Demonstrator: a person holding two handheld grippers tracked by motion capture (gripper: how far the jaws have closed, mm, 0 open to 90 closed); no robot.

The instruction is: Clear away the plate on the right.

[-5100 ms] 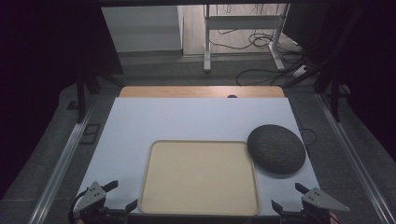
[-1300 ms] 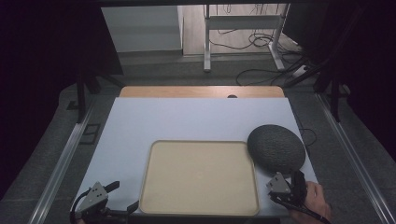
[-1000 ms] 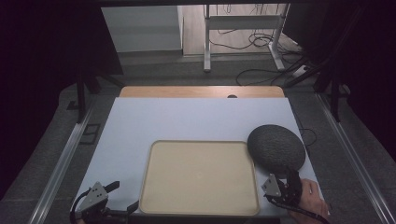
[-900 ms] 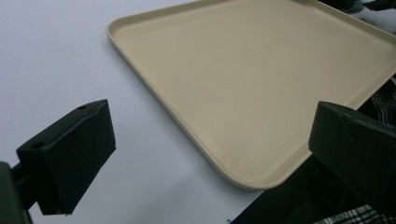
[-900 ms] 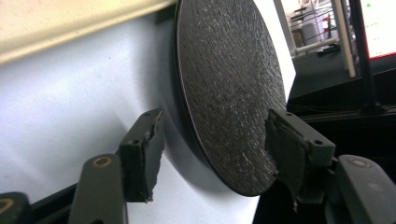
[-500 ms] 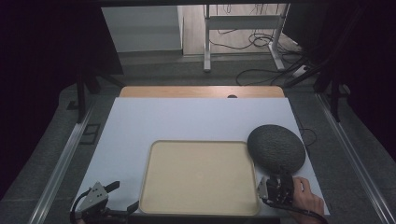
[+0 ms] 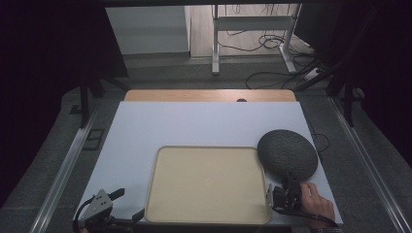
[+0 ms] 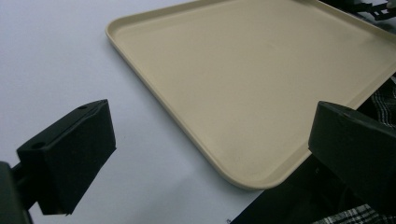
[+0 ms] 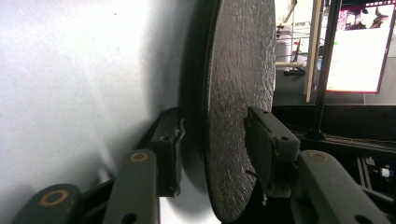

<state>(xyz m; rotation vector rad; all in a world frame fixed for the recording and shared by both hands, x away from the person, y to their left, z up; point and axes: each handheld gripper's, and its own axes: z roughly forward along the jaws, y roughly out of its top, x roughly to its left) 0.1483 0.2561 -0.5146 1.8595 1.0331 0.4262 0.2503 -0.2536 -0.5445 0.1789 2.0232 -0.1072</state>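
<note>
A dark grey, rough-surfaced round plate (image 7: 287, 154) lies on the white table to the right of a beige tray (image 7: 209, 184). My right gripper (image 7: 287, 187), held by a hand (image 7: 318, 201), is at the plate's near edge. In the right gripper view the plate (image 9: 238, 93) has its rim between the jaws of the right gripper (image 9: 212, 121). The jaws have just been closing; one pad (image 9: 261, 140) is at the plate's top face, while a gap remains at the other. My left gripper (image 7: 130, 204) rests open at the front left. In its own view, the left gripper (image 8: 212, 112) faces the tray (image 8: 261, 84).
The white board (image 7: 204, 126) has a wooden strip (image 7: 209, 95) along its far edge. Metal rails run along both sides of the table. Cables (image 7: 272, 77) lie on the floor beyond it. A lit screen (image 9: 357, 51) stands past the plate.
My right gripper left the table's front right corner and now stands at the plate's near rim. Over the last second it sank slightly and its jaws narrowed. The left gripper has stayed put.
</note>
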